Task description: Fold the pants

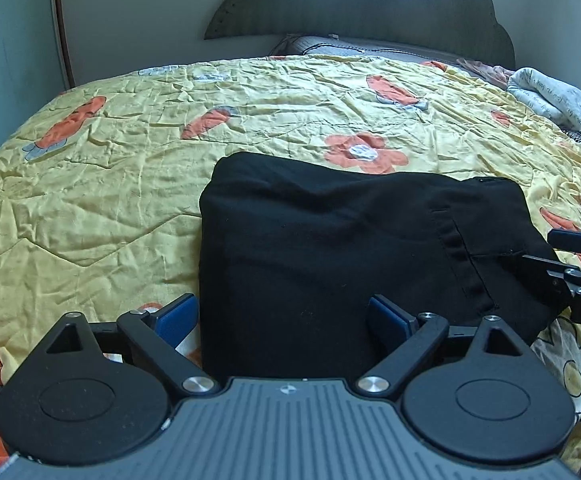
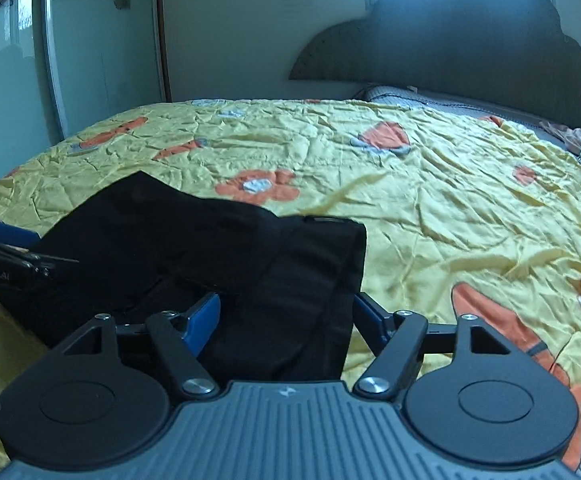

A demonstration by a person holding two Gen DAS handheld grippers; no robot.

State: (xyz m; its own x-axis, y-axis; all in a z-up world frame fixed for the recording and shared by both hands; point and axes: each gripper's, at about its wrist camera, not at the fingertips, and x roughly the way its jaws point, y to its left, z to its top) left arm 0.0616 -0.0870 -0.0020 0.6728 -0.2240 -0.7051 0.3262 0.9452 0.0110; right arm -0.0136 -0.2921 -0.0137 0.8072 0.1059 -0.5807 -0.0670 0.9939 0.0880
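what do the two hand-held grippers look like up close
Both look alike. The left hand-held gripper and right hand-held gripper each have a grey ribbed body with a small logo, two round black discs, black linkage arms with silver screws, and blue finger pads. White lettering marks the left one's side in the right wrist view. No cables or sleeves show.

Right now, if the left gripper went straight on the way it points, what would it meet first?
Most likely the folded black pants, lying directly ahead between the open left gripper fingers; depth is hard to judge.

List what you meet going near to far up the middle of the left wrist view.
left gripper → folded black pants → yellow floral quilt → grey pillow → scalloped headboard
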